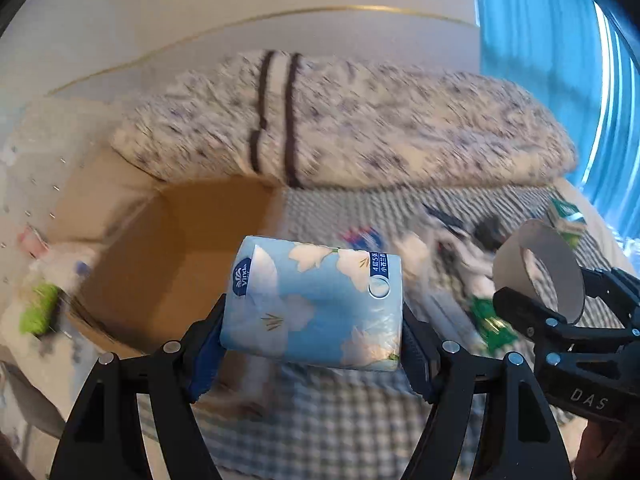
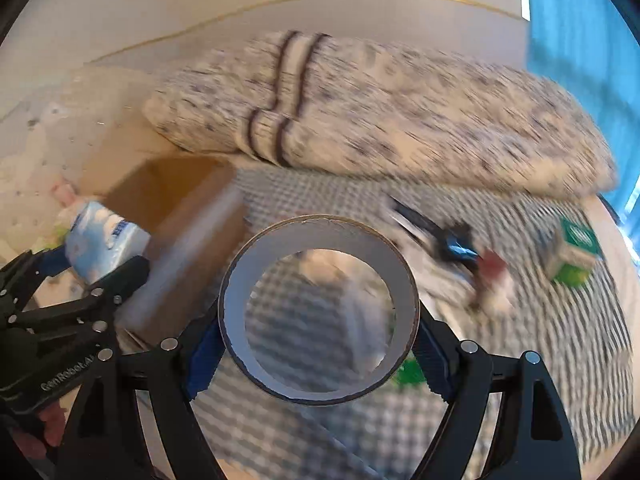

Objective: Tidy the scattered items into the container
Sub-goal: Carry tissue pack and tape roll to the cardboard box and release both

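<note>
The left gripper [image 1: 312, 320] pinches a tissue pack [image 1: 316, 300] between its fingers. The right gripper [image 2: 318, 328] clamps a tape roll [image 2: 318, 392]; a cardboard box [image 2: 172, 200] lies ahead-left.

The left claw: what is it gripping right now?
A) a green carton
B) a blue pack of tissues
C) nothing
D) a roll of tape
B: the left claw is shut on the blue flowered tissue pack, while the tape roll sits in the right claw.
</note>
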The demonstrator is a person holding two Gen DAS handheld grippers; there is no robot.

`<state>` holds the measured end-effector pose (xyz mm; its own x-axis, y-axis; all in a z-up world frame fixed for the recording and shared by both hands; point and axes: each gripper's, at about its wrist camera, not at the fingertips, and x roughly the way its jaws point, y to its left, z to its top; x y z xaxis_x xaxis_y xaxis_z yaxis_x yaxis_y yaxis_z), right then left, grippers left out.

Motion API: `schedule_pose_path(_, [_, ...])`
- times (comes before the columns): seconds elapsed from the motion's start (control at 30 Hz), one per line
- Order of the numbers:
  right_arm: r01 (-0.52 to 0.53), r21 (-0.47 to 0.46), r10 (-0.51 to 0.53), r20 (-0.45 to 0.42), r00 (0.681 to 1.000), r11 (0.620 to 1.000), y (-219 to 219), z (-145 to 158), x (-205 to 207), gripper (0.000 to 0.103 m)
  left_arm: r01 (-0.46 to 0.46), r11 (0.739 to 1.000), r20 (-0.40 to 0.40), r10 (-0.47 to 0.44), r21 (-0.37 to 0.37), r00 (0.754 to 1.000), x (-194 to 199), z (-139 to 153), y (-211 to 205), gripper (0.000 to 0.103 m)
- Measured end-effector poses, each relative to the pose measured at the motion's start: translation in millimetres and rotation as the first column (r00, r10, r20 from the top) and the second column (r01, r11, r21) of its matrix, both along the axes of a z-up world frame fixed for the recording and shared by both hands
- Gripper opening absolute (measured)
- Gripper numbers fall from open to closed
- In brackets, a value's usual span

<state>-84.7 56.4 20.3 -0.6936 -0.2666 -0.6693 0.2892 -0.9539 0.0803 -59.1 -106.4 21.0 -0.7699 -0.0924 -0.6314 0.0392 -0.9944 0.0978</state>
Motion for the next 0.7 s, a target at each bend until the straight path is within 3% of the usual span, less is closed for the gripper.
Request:
schedule_pose_path(0.27, [-0.132, -0.028, 0.131, -0.017, 0.991, 0.991, -92.2, 21.7, -40.2, 0.082, -0.131, 0.991, -0.002, 0.131, -0.012, 0.991, -28.5, 11.9, -86.2, 0.076])
schedule_pose_path(0.5, [-0.207, -0.052, 0.209, 0.040, 0.977, 0.977, -156.0, -2.3, -79.3, 0.082, -0.234, 0.972, 0.076, 0.233, 0.005, 0.970, -46.7, -21.9, -135.8, 0.076])
schedule_pose_path(0.7, [-0.231, -0.098, 0.243, 0.136, 0.960, 0.968, -176.7, -26.4, -102.8, 0.083, -0.233, 0.972, 0.122, 0.228, 0.022, 0.966, -55.1, -42.3, -141.2, 0.078])
